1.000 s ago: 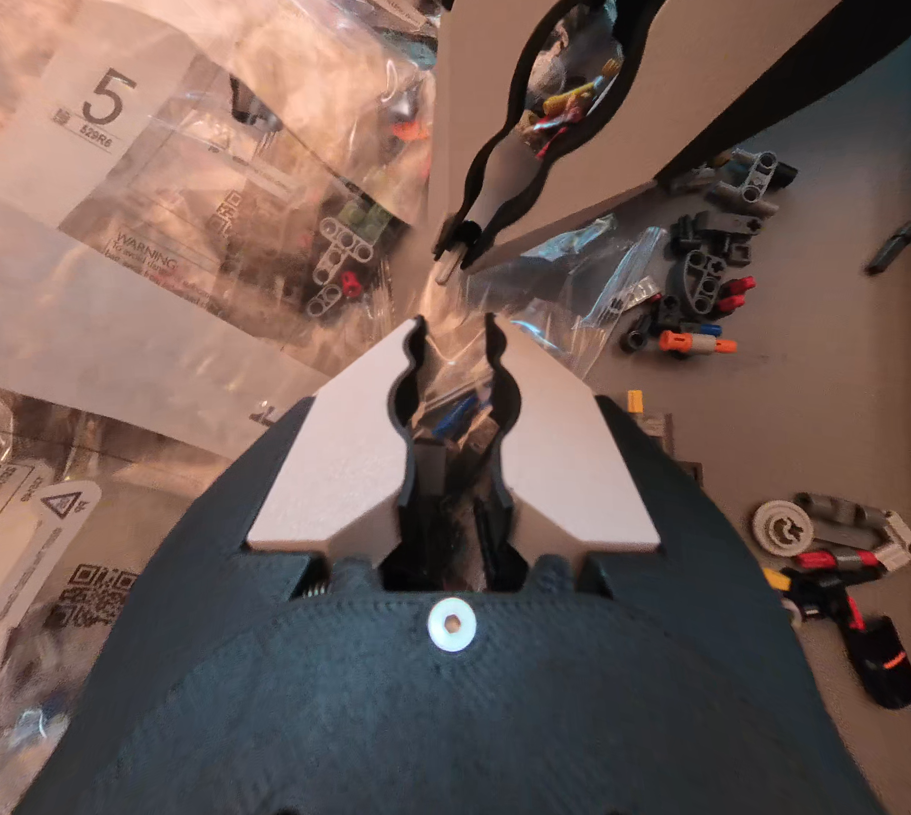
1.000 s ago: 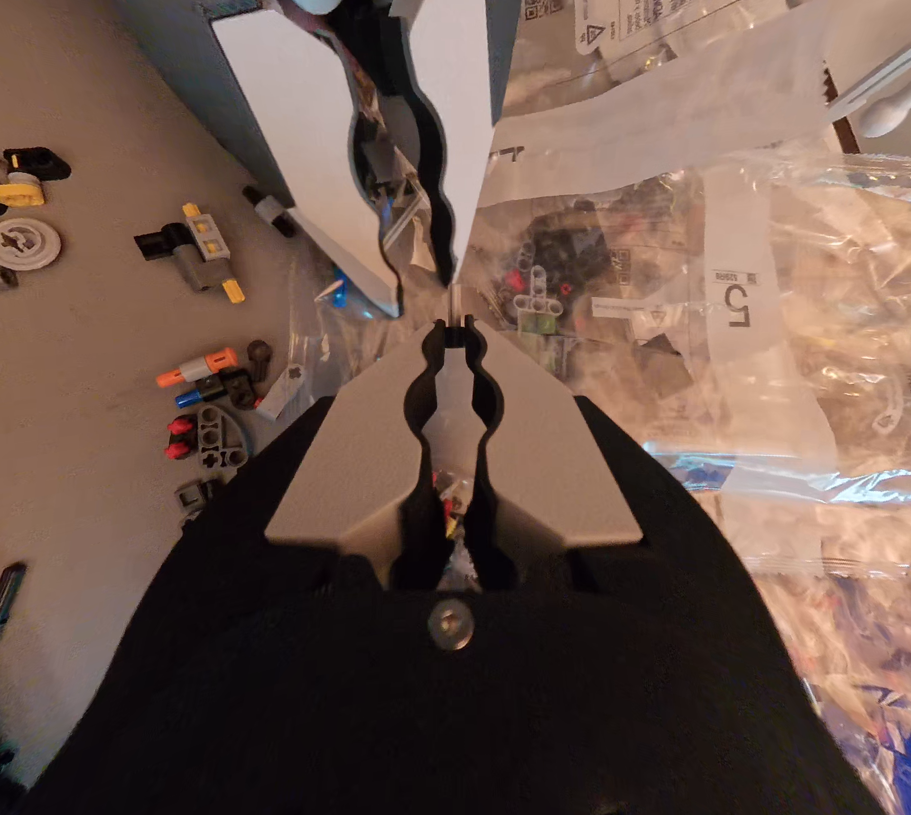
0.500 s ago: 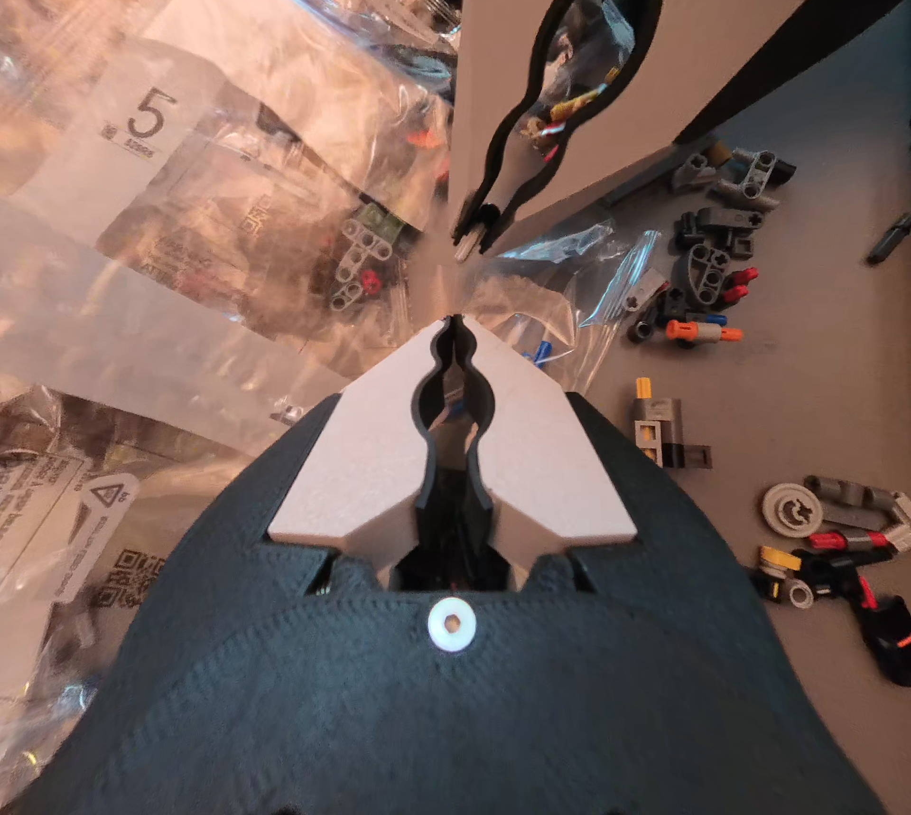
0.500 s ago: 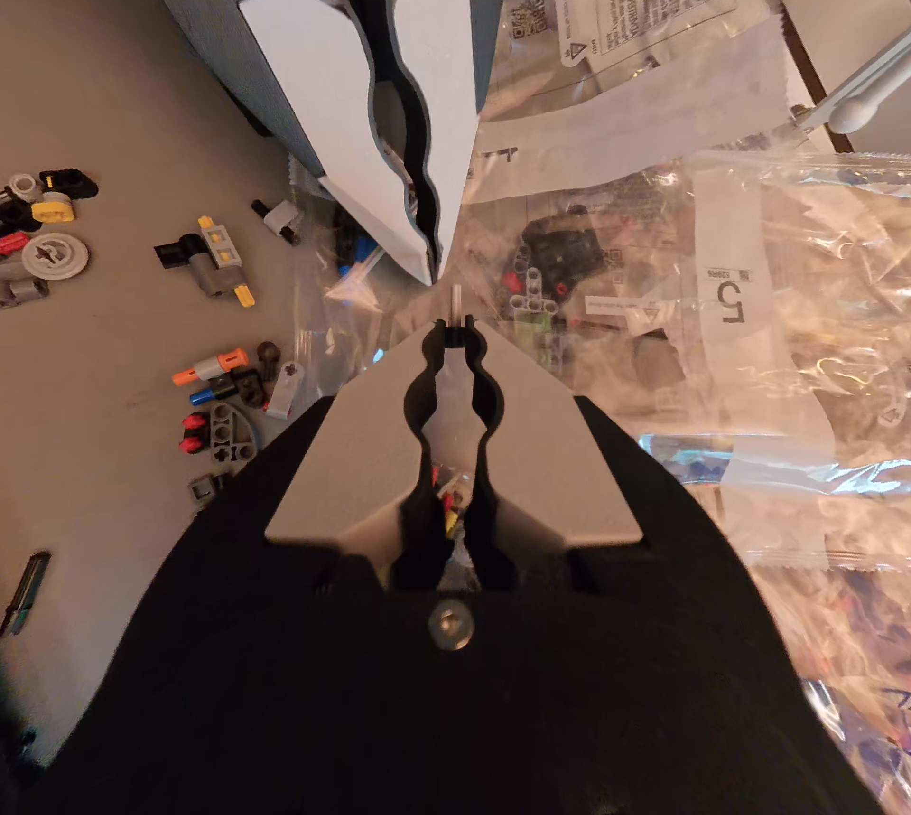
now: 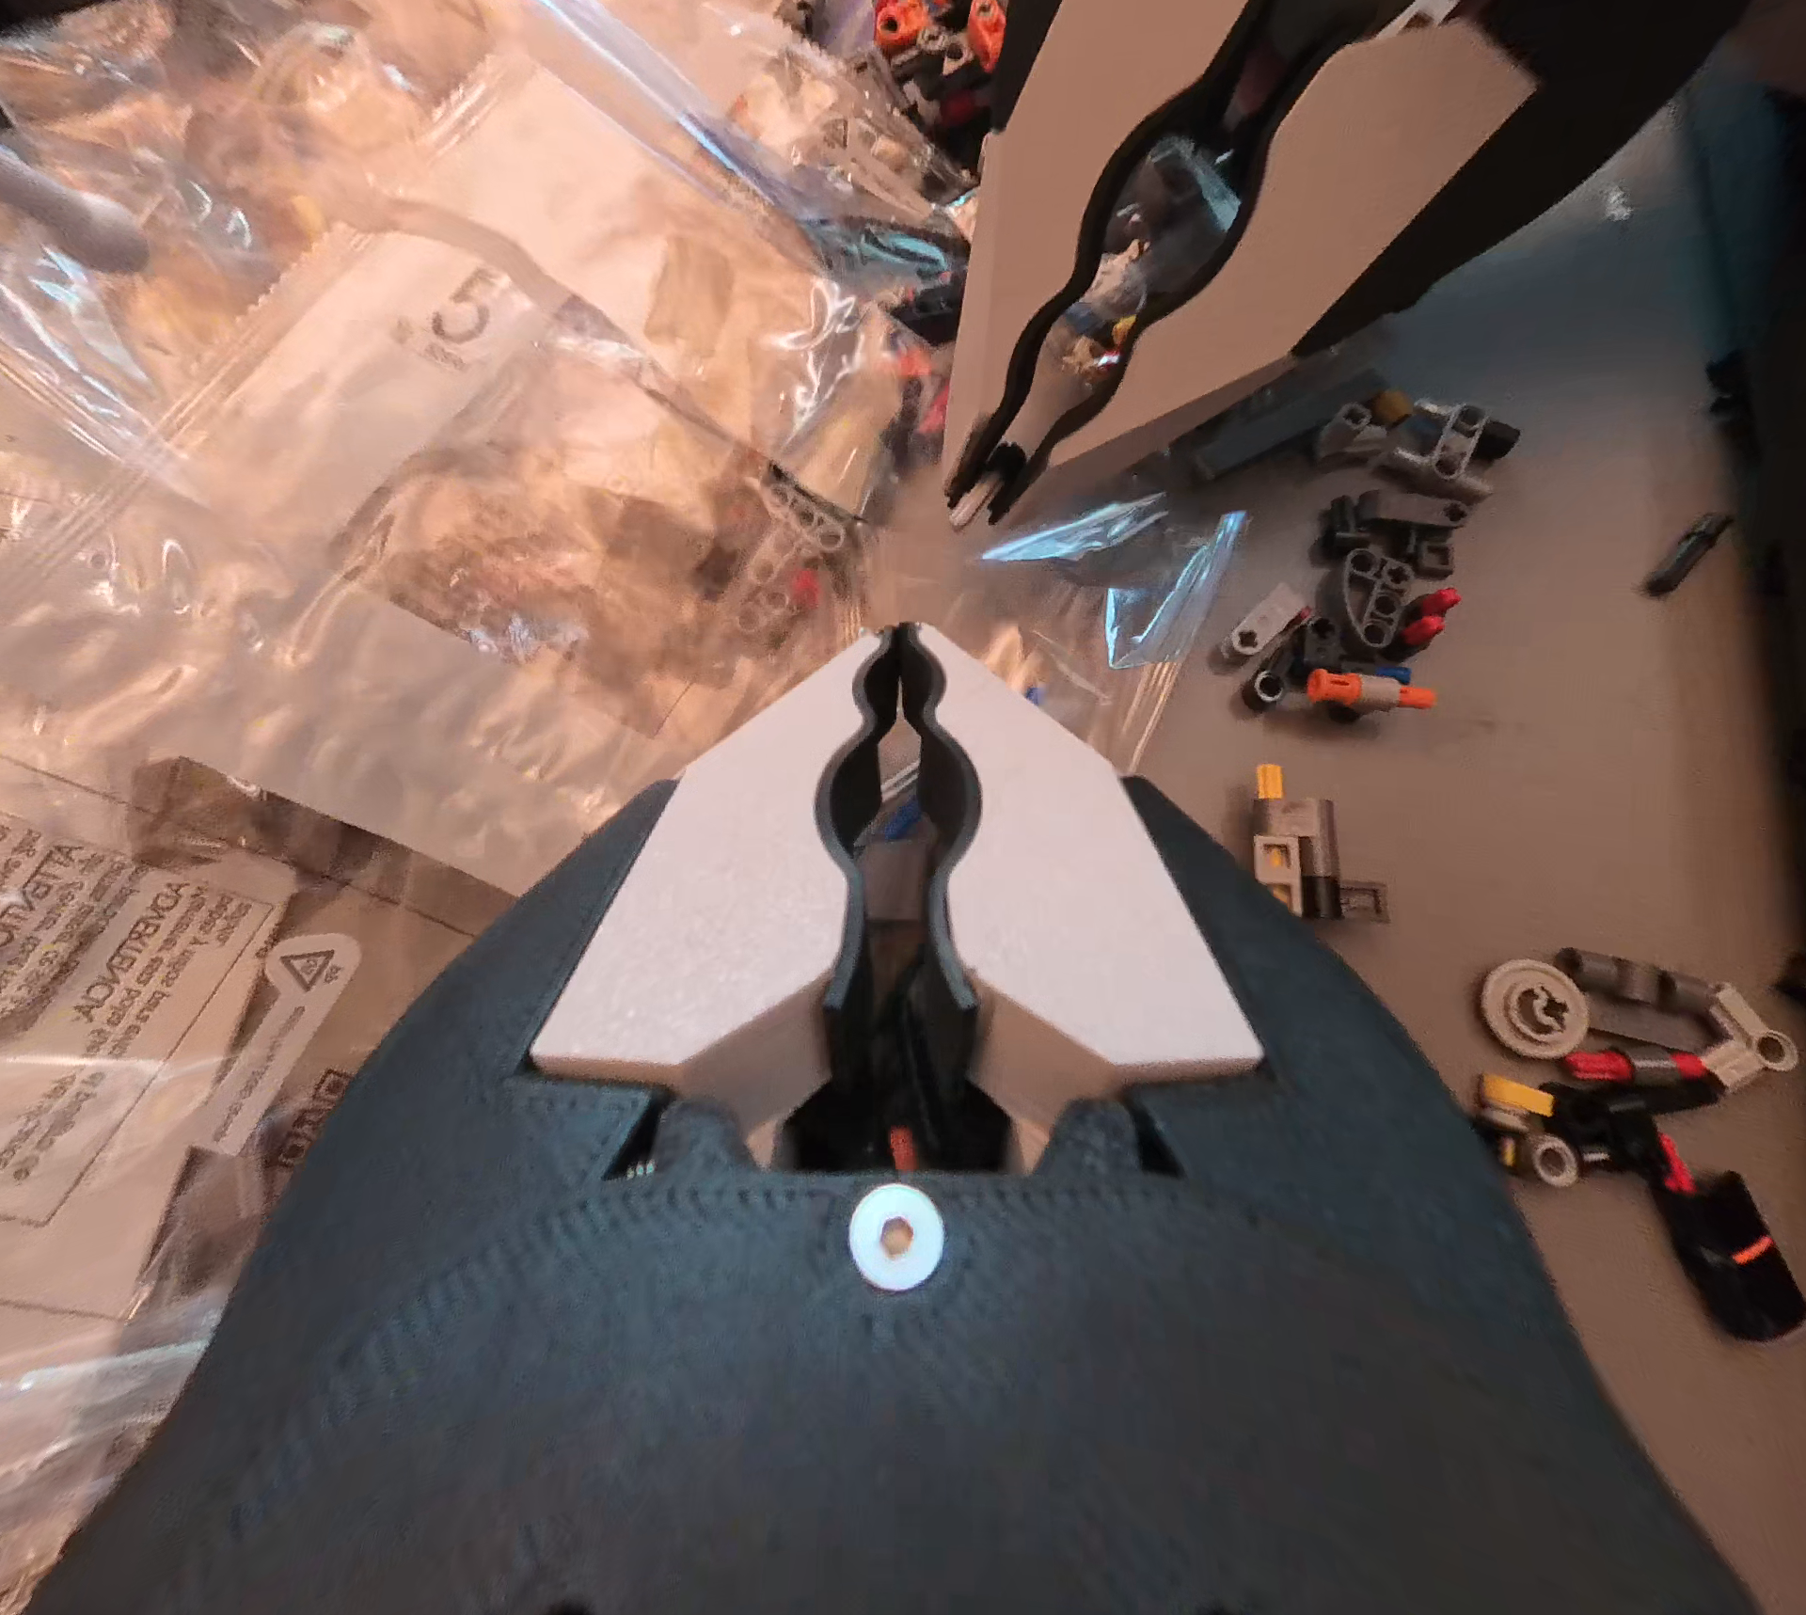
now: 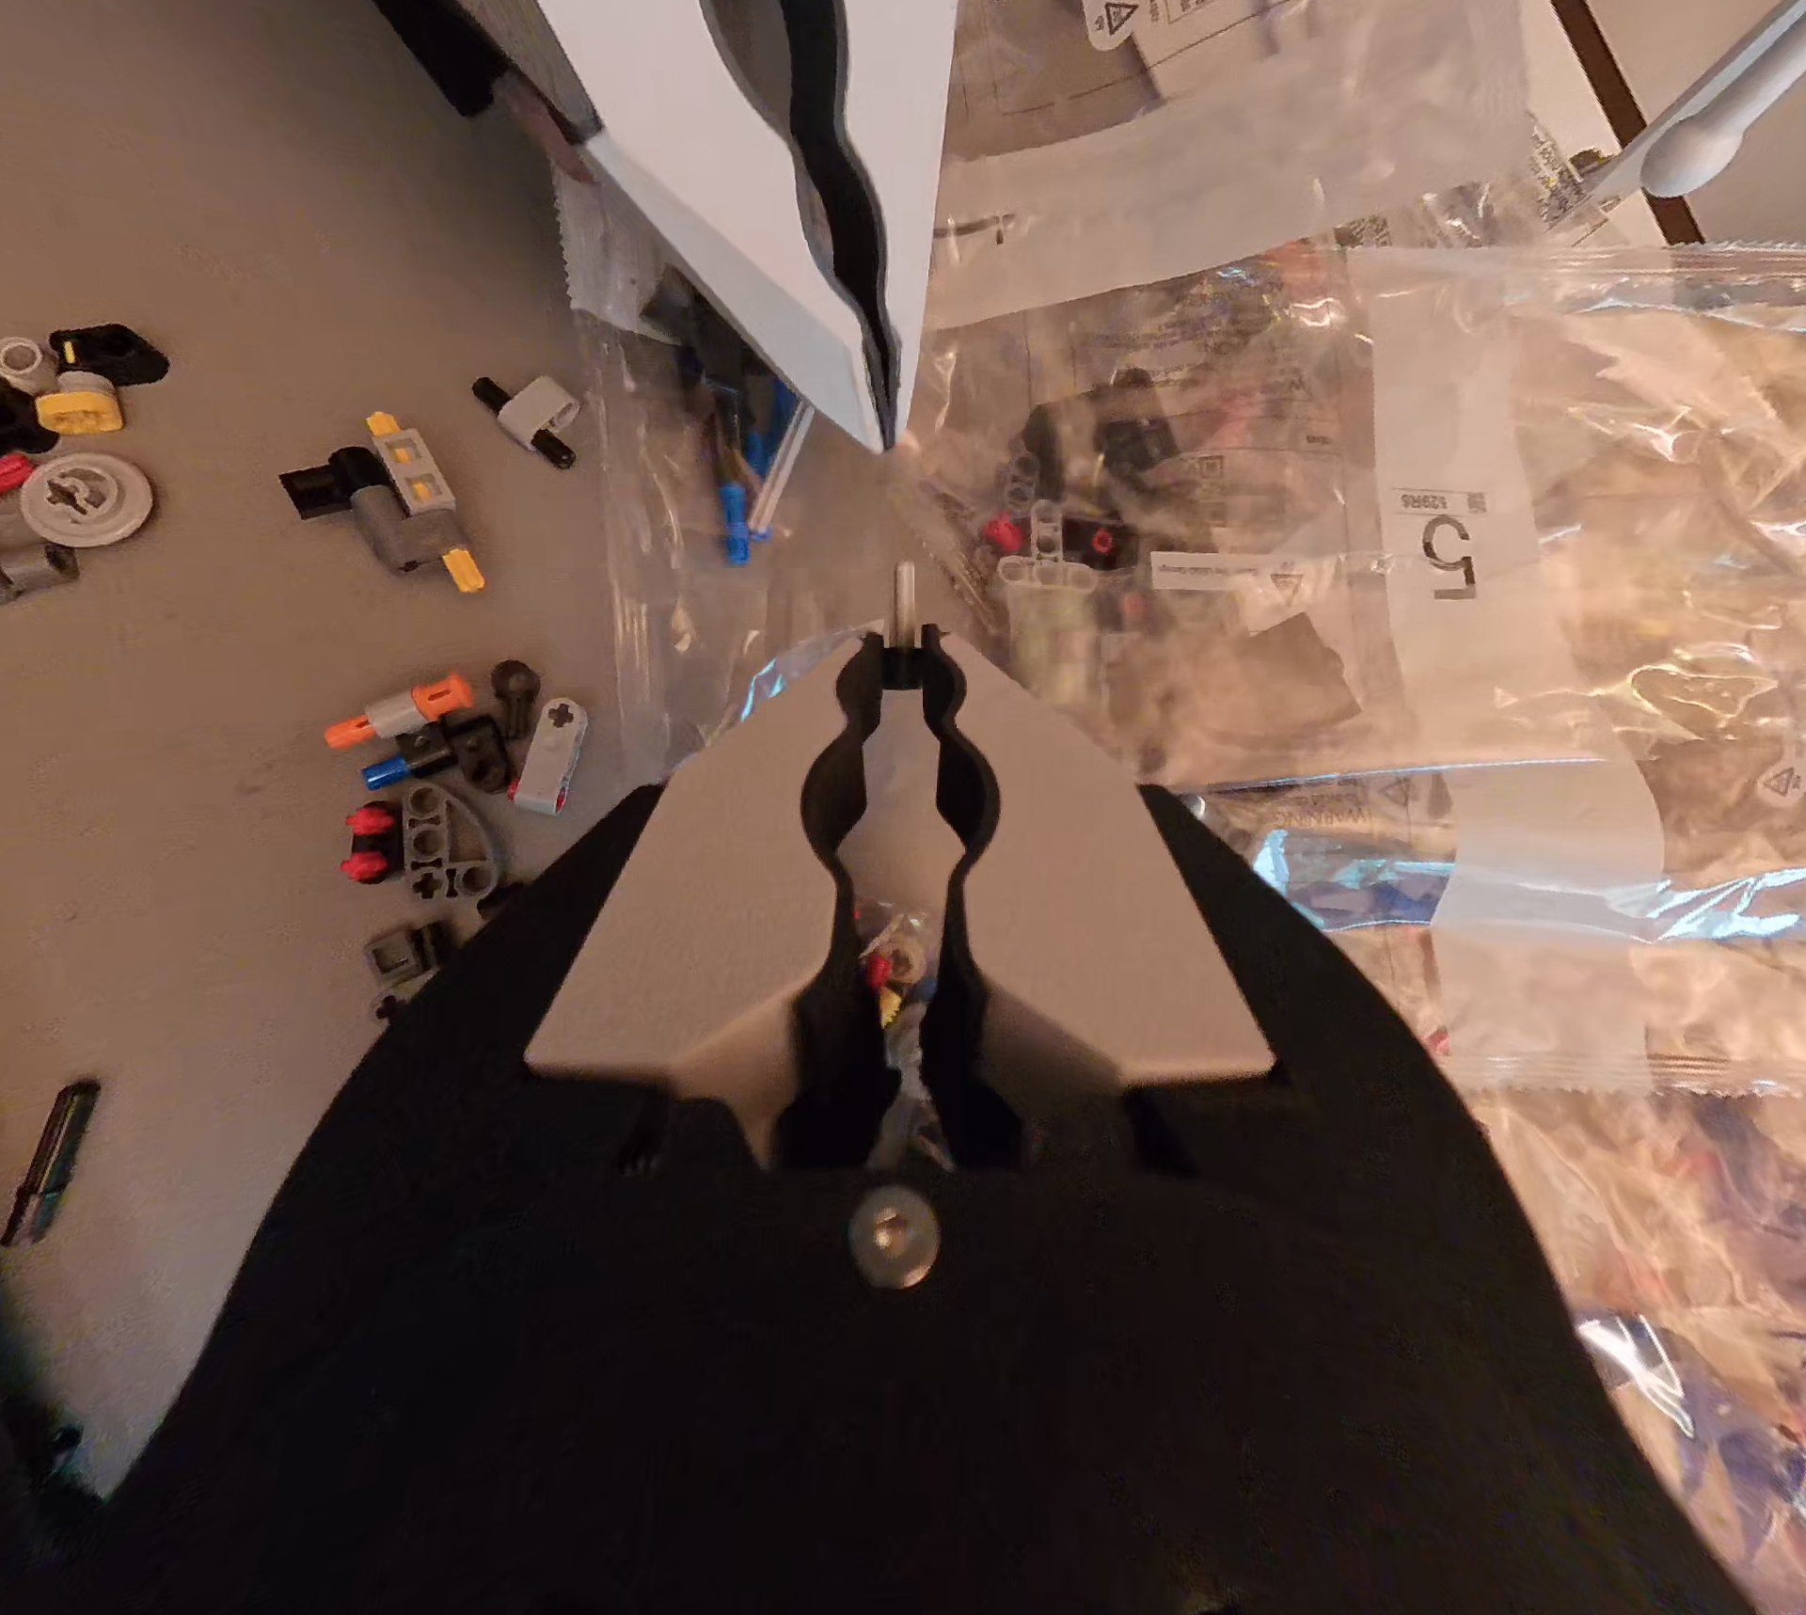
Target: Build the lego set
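Two grippers meet tip to tip above clear bags of Lego parts. Our right gripper (image 6: 901, 651) pinches a black pin with a light grey axle (image 6: 904, 603) jutting forward. Our left gripper (image 5: 899, 638) has its jaws pressed together, apparently empty. Beyond the right jaws lies the numbered bag (image 6: 1222, 552) holding grey beams; left of them, a small open bag (image 6: 713, 434) with blue pins.

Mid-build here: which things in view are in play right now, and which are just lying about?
In play:
right gripper, shut on a small grey pin
left gripper, shut, empty

Lying about:
sealed part bags
loose pieces on the table
grey pulley wheel
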